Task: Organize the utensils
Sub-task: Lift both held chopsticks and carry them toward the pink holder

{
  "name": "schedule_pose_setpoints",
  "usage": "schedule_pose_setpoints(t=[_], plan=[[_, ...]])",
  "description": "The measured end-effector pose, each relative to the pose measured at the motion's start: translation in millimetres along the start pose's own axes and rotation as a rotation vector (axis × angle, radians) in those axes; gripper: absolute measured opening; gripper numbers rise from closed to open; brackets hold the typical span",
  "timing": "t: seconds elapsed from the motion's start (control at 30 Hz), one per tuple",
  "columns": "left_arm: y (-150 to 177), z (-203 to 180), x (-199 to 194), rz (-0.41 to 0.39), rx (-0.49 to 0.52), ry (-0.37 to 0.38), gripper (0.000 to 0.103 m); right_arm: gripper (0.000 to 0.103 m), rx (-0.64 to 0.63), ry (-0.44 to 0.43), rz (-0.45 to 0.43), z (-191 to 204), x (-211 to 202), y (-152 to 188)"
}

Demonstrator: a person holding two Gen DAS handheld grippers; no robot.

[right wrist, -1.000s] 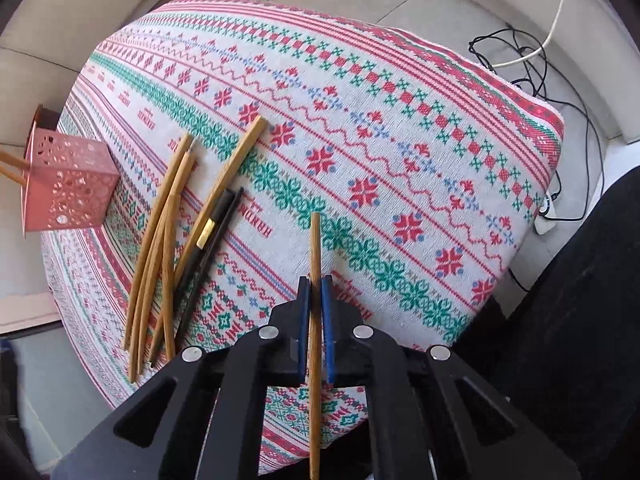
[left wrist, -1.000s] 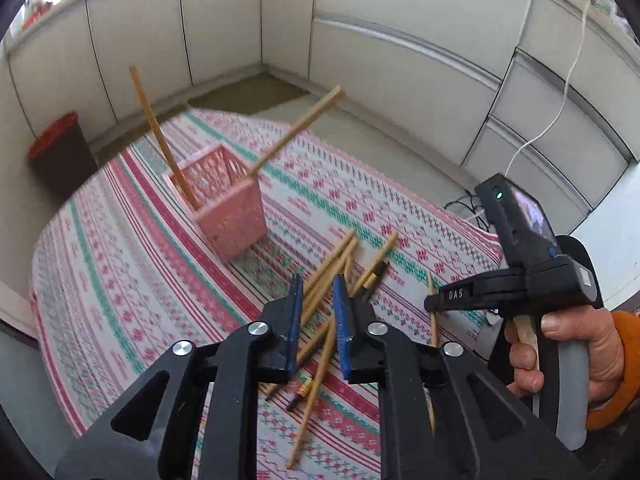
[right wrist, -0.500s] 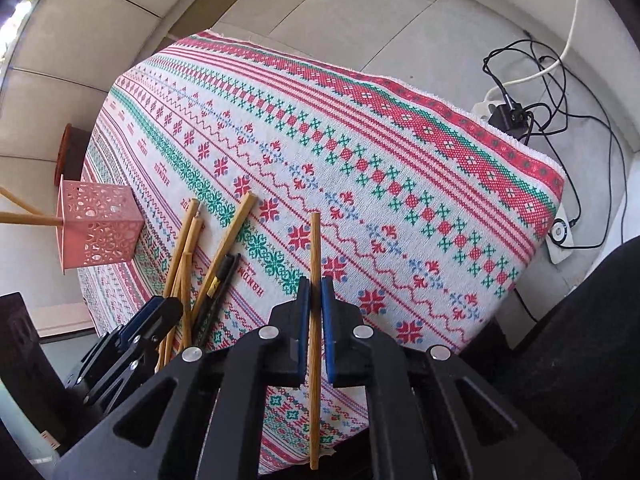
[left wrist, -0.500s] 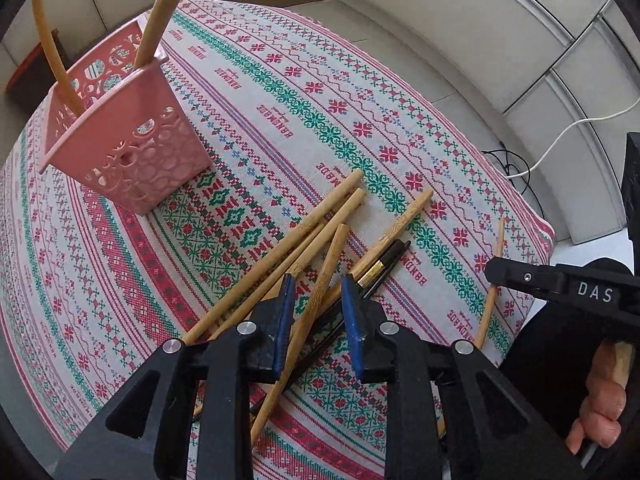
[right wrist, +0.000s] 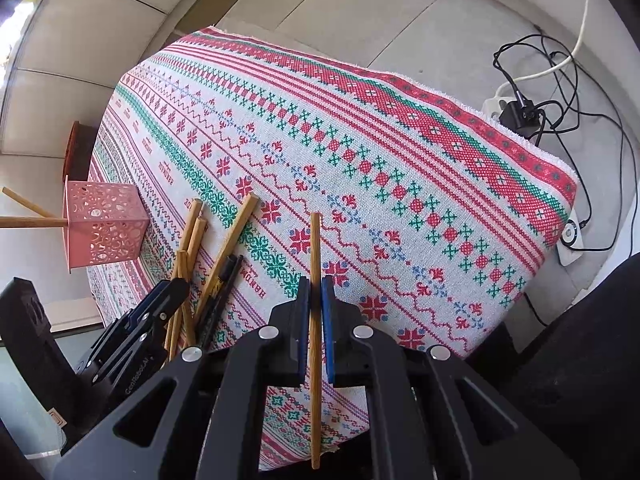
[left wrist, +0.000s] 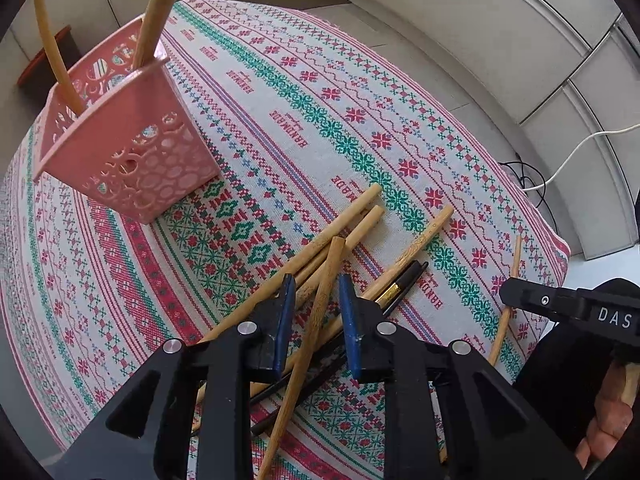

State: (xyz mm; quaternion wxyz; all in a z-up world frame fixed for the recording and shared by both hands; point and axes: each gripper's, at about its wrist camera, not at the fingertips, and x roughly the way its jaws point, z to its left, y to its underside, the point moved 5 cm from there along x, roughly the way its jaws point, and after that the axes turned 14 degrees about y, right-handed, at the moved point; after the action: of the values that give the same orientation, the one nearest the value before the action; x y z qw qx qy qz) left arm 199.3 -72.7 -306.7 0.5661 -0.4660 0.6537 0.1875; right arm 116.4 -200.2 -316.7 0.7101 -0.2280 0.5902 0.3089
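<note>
Your left tongs (left wrist: 316,312) stand open astride one bamboo chopstick (left wrist: 320,304) atop the crossed pile on the counter (left wrist: 400,132); closing could pinch neighbours. Your right tongs (right wrist: 315,312) clamp a thin wooden chopstick (right wrist: 315,252), which may swivel before reaching the pink perforated plastic basket (left wrist: 132,160).

The left gripper (left wrist: 316,300) has dropped over the chopstick pile (left wrist: 340,256); one stick now sits between its fingers.
</note>
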Motion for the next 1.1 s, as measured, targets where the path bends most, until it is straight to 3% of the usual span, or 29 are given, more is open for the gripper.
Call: schedule_pose_setpoints(t=[0.23,0.47,0.7,1.1], plan=[[1,8,2,0.010,0.030,-0.088,0.032,0.006,-0.001,0.008,0.001,0,0,1],[0,13,4,0.017,0.045,-0.113,0.036,0.006,-0.002,0.015,0.008,-1,5,-1],[-10,8,5,-0.041,0.045,-0.049,0.009,0.006,-0.023,0.013,-0.013,4,8,-4],[21,-7,-71,-0.211,0.058,0.006,0.008,0.006,-0.071,-0.108,-0.072,8,-32,-4]])
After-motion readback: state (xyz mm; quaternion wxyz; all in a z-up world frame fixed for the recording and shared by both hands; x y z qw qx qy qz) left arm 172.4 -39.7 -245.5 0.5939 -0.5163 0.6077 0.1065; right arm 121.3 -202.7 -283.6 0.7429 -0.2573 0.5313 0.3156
